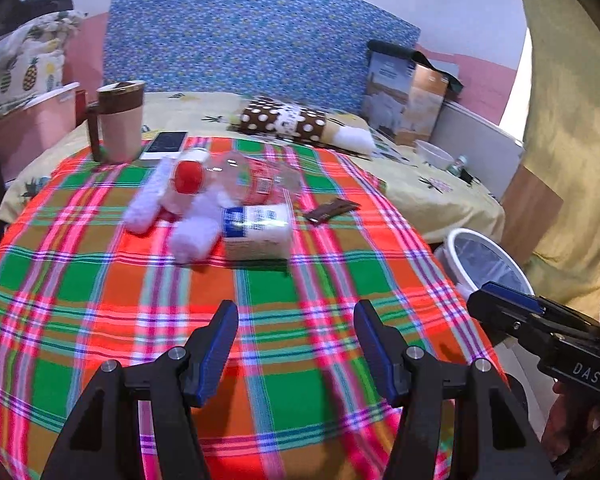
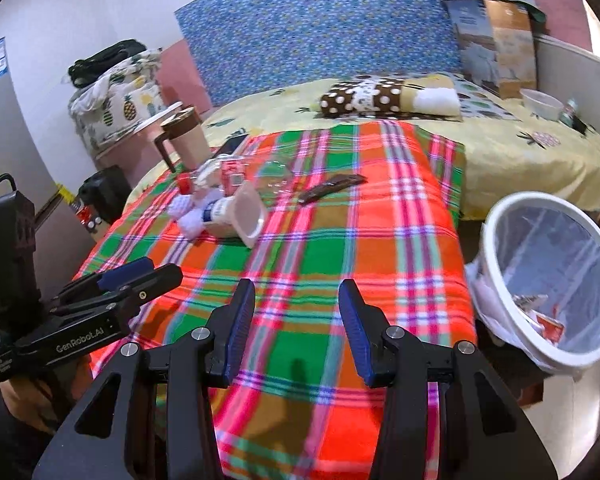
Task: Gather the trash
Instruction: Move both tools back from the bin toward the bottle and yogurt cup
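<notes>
On the plaid cloth lies a pile of trash: a clear plastic bottle with a red cap, crumpled white tissues, a white cup with a blue label lying on its side, and a brown wrapper. The right wrist view shows the same bottle, cup and wrapper. My left gripper is open and empty, hovering over the cloth short of the pile. My right gripper is open and empty over the cloth's near part. A white bin stands to the right.
A brown-lidded mug and a phone sit at the cloth's far left. A polka-dot pillow, a paper bag and a small bowl lie on the yellow bed behind. The bin holds some wrappers.
</notes>
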`<state>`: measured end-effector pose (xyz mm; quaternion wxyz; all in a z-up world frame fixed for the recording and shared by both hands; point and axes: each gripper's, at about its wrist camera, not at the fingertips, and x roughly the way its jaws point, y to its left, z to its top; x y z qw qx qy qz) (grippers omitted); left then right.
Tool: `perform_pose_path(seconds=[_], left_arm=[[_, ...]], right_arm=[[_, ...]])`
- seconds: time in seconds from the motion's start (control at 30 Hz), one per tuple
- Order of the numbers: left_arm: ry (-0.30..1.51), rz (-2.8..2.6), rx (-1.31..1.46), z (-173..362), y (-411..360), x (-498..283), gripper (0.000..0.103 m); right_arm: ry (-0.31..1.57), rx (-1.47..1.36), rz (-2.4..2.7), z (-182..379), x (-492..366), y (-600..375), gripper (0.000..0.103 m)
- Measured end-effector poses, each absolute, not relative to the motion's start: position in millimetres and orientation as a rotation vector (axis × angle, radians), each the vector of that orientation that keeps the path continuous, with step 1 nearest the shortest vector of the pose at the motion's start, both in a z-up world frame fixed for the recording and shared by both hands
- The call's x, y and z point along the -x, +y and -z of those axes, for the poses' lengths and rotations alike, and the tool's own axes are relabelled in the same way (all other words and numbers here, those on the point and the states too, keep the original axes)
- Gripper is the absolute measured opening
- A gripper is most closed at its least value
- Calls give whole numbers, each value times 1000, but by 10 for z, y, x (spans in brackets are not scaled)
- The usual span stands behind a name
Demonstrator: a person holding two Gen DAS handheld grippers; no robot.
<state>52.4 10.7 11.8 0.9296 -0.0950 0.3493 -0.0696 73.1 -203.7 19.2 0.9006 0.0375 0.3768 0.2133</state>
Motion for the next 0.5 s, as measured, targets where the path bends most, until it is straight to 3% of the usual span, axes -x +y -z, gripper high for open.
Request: perform_pose_path(seconds=[0.5], left_arm=[[701,48,227,-111,697,-793,60]], right_arm=[[795,-33,-507,-188,-1030,-1529,46]])
